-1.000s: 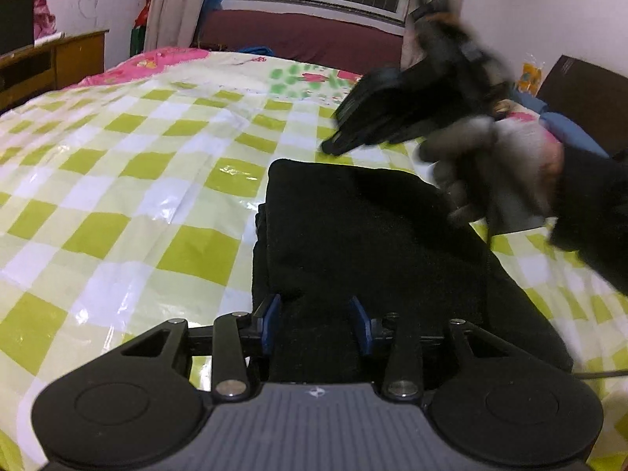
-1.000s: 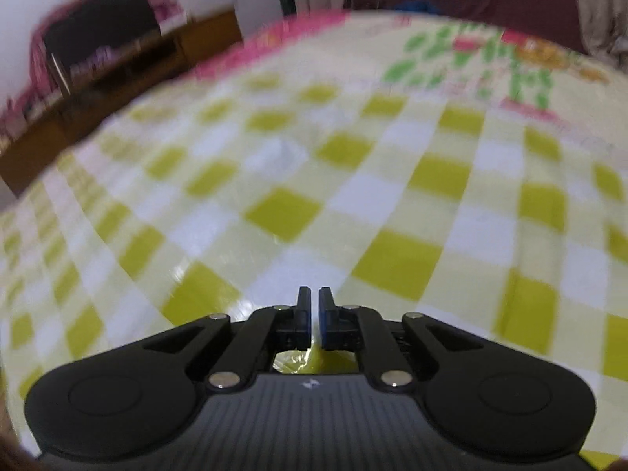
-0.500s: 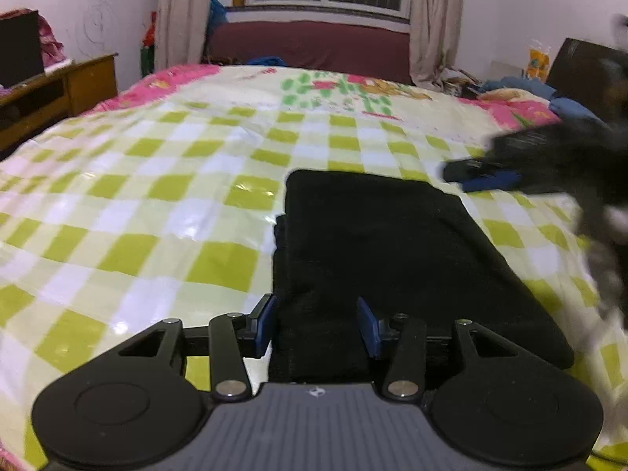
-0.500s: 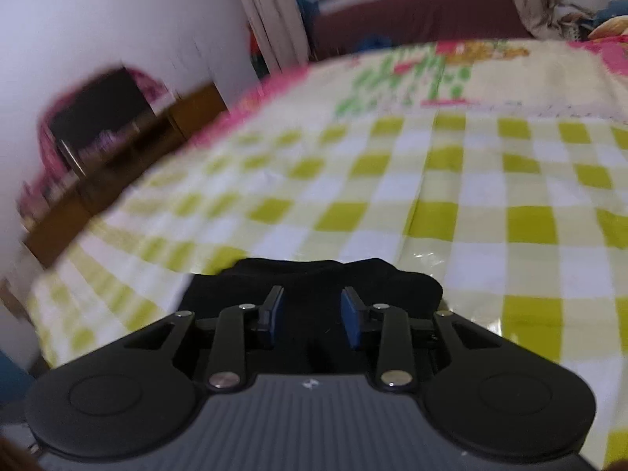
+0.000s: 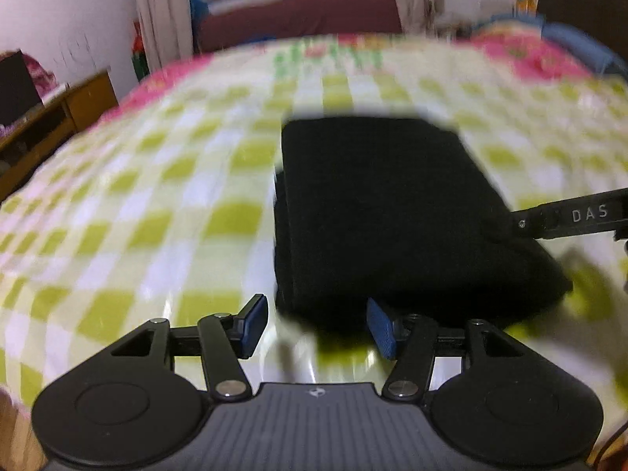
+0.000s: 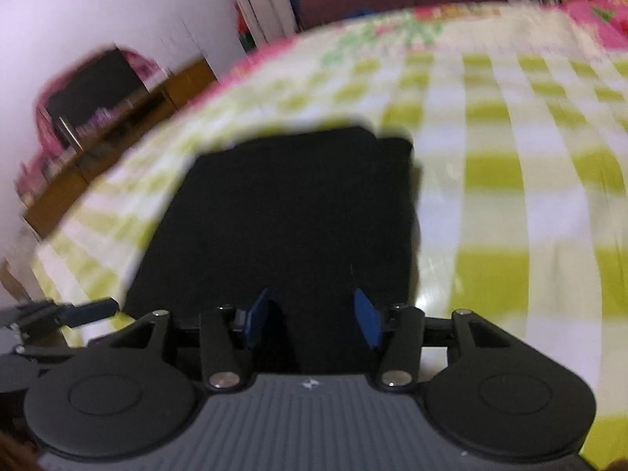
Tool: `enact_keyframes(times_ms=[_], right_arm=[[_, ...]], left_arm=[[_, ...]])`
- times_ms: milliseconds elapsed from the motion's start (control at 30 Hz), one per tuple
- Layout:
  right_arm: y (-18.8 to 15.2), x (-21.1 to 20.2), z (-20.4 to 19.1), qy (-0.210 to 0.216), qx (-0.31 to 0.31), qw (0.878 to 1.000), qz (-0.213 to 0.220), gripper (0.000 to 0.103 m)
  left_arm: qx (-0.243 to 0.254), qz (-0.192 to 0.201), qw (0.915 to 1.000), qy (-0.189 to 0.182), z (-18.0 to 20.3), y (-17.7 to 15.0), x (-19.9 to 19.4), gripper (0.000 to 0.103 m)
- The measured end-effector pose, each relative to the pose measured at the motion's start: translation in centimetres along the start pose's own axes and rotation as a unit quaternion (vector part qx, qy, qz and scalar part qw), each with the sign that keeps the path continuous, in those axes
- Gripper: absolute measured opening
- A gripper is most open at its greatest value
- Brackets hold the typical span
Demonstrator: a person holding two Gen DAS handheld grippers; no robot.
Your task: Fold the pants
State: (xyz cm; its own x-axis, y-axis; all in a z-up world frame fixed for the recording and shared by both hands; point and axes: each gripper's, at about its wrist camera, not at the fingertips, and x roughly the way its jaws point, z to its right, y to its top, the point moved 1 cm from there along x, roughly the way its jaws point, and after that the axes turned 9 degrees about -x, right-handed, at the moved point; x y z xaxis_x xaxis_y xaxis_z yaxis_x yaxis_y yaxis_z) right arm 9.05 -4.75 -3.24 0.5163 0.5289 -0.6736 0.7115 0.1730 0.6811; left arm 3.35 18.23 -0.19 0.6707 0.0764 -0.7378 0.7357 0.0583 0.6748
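Black pants [image 5: 384, 212] lie folded in a thick rectangle on a green-and-white checked bed cover [image 5: 157, 204]. My left gripper [image 5: 318, 324] sits at their near edge with its jaws opening; the near left corner of the cloth lies between the blue pads, which do not press on it. One finger [image 5: 569, 218] of the right gripper reaches the pants' right edge. In the right wrist view the pants [image 6: 290, 212] fill the middle, and my right gripper [image 6: 312, 322] hovers over their near edge, its jaws opening. The left gripper's finger [image 6: 86, 310] shows at the left.
The bed cover [image 6: 510, 204] stretches wide around the pants. A wooden cabinet [image 5: 51, 117] with a dark screen stands along the left wall. A maroon couch [image 5: 298, 19] and curtains sit beyond the bed under a window. Pink bedding [image 5: 530, 55] lies at the far right.
The right gripper swung from over bare bed cover to the pants' right side and went from shut to open. The left jaws widened at the pants' near edge.
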Motion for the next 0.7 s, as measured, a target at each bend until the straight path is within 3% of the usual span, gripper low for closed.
enact_keyframes(times_ms=[67, 200, 433, 700], right_arm=[[-0.6, -0.8, 0.1, 0.000, 0.007, 1.000, 0.007, 0.051], [-0.8, -2.9, 0.9, 0.019, 0.035, 0.999, 0.036, 0.051], [-3.5, -4.1, 0.3, 0.015, 0.056, 0.998, 0.033, 0.053], [-5.3, -5.4, -2.3, 0.016, 0.028, 0.999, 0.034, 0.053]], left_arm=[[0.002, -0.019, 0.9997, 0.013, 0.3, -1.3, 0.3, 0.069], [-0.009, -0.004, 0.9998, -0.018, 0.8, -2.8, -1.7, 0.069], [-0.004, 0.038, 0.9989, -0.029, 2.1, -1.9, -4.5, 0.074], [-0.005, 0.042, 0.9988, -0.024, 3.3, -2.1, -4.6, 0.081]])
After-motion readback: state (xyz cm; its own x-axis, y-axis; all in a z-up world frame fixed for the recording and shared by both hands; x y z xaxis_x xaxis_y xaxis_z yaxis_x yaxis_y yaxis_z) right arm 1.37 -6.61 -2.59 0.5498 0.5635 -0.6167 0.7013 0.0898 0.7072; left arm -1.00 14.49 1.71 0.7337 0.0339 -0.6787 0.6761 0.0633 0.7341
